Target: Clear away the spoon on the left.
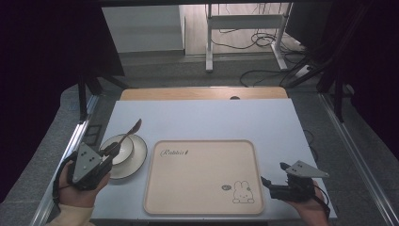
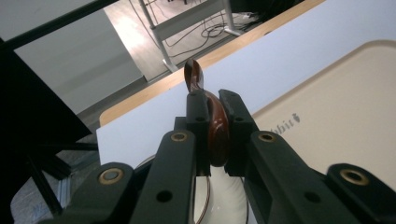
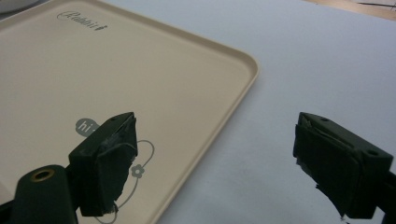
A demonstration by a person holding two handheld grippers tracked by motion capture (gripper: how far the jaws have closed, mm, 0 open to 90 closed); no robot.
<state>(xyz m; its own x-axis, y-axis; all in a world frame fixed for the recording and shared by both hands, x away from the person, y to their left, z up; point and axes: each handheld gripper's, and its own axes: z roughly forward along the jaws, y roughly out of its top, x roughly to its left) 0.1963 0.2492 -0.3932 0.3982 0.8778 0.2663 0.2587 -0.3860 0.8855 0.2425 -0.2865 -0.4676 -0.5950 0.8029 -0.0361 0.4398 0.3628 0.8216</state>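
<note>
A dark brown spoon (image 1: 131,131) is clamped by its handle in my left gripper (image 1: 113,147), its bowl end pointing up and away over the table. In the left gripper view the spoon (image 2: 217,130) sits edge-on between the two black jaws of that gripper (image 2: 214,97). Just below it stands a white bowl (image 1: 123,149) on a white plate (image 1: 136,162); the bowl (image 2: 226,196) shows under the jaws. A beige tray (image 1: 202,176) with a rabbit print lies in the middle. My right gripper (image 1: 274,173) hovers open by the tray's right front corner (image 3: 243,60), nothing between its jaws (image 3: 215,140).
The white table mat (image 1: 211,120) runs around the tray, with a wooden strip (image 1: 202,93) along its far edge. Beyond the table are a white desk frame (image 1: 244,33) and cables on the floor. A metal rail (image 1: 70,150) borders the left side.
</note>
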